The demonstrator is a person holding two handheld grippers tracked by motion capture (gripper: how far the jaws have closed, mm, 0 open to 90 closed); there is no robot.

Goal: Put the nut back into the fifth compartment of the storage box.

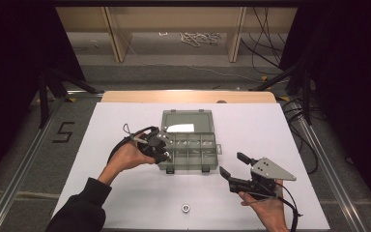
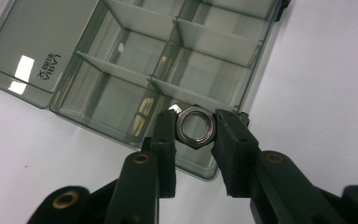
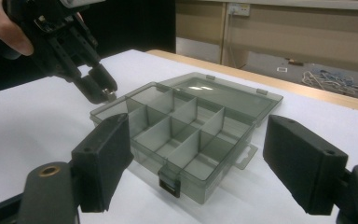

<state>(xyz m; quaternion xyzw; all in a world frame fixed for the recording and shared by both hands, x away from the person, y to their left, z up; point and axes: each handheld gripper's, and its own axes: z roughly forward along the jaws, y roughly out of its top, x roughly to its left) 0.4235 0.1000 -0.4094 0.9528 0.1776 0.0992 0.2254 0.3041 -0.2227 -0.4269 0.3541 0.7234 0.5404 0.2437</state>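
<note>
Nut (image 2: pixel 194 126) clamped between left gripper (image 2: pixel 195 133) fingers, poised over corner compartment of open box (image 1: pixel 188 145) for dropping in; right gripper (image 1: pixel 232 166) fingers spread wide, idle beside box; spare nut (image 1: pixel 185 208) waiting on counter (image 1: pixel 125 193)

- You worked in a lab-type recording bay, not a home.
- Black curtains (image 1: pixel 9 58) enclosed your white table (image 1: pixel 125 193).
- Metal floor rails (image 1: pixel 24 159), tripod legs (image 1: pixel 53 84) and loose cables (image 1: pixel 265 43) surrounded it.
- A taped "5" (image 1: pixel 64 131) marked the floor.
</note>
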